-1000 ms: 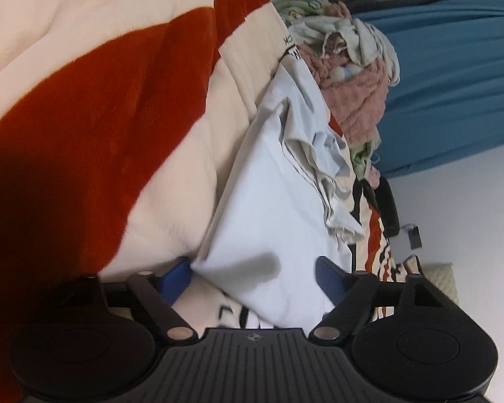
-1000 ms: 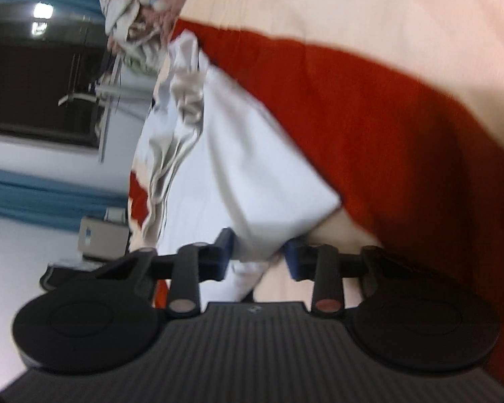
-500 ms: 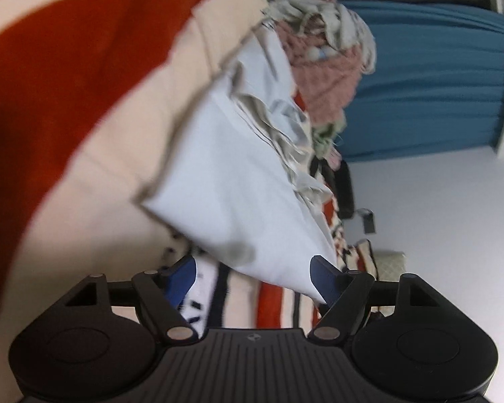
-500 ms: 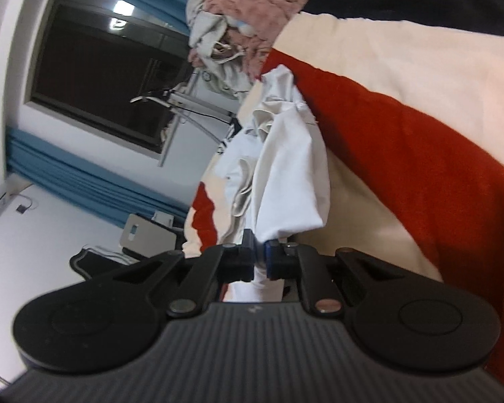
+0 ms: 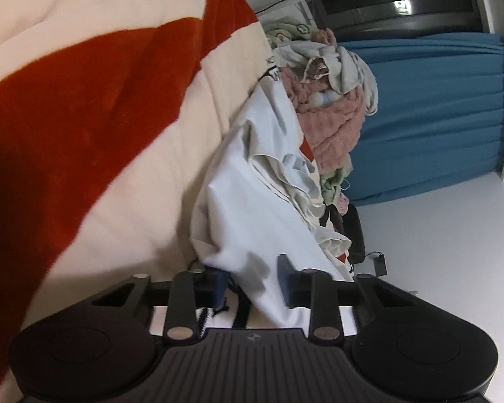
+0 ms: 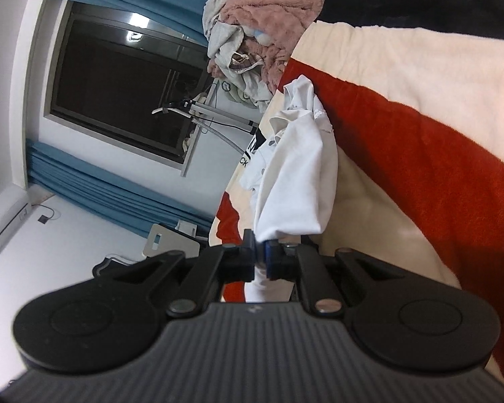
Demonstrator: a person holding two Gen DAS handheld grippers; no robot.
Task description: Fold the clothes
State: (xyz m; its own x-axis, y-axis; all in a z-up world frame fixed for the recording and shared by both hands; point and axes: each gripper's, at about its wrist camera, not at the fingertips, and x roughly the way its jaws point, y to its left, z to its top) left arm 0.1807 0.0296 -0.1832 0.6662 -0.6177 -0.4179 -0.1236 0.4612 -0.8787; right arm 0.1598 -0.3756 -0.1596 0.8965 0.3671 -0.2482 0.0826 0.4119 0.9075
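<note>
A white T-shirt [image 5: 252,208] lies crumpled on a cream and red striped blanket [image 5: 100,107]. My left gripper [image 5: 252,282] is open, its blue pads on either side of the shirt's near edge. In the right wrist view my right gripper [image 6: 259,258] is shut on a corner of the white T-shirt [image 6: 295,181], which bunches up from the pads and hangs a little off the blanket [image 6: 420,154].
A heap of clothes with a pink towel [image 5: 332,124] lies beyond the shirt; it also shows in the right wrist view [image 6: 272,33]. Blue curtains [image 5: 436,110], a dark window [image 6: 124,94] and white walls are behind.
My right gripper closed on the shirt's corner and lifted it. My left gripper's jaws narrowed around the shirt's edge and stay apart.
</note>
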